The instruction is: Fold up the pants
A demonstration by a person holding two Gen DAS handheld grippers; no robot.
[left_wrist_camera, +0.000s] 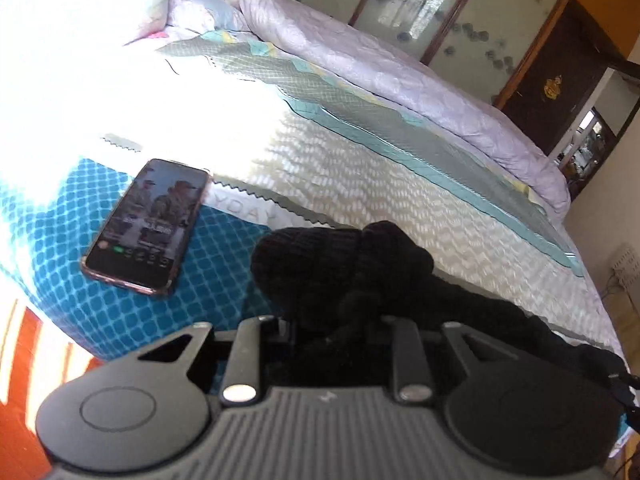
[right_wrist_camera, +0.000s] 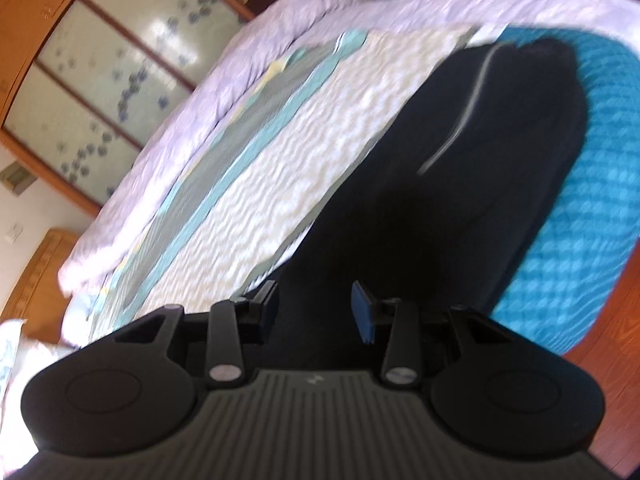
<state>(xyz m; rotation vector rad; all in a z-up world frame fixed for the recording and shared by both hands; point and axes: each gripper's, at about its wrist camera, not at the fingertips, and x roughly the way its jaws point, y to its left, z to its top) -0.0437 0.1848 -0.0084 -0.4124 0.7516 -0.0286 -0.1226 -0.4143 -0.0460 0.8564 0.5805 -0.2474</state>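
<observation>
The black pants (right_wrist_camera: 460,184) lie stretched along the bed, with a thin grey stripe down one side. In the left wrist view a bunched end of the pants (left_wrist_camera: 344,268) rises between the fingers of my left gripper (left_wrist_camera: 336,328), which is shut on the fabric; the fingertips are hidden by the cloth. My right gripper (right_wrist_camera: 316,308) is open just above the near end of the pants, with dark cloth showing in the gap between its fingers (right_wrist_camera: 364,312). The right wrist view is motion-blurred.
A phone (left_wrist_camera: 148,224) with a lit screen lies on the blue patterned bedcover (left_wrist_camera: 60,220) beside my left gripper. A rolled lilac quilt (left_wrist_camera: 380,68) runs along the far side of the bed. A wardrobe (right_wrist_camera: 100,80) stands behind. The wooden floor (right_wrist_camera: 624,380) lies past the bed edge.
</observation>
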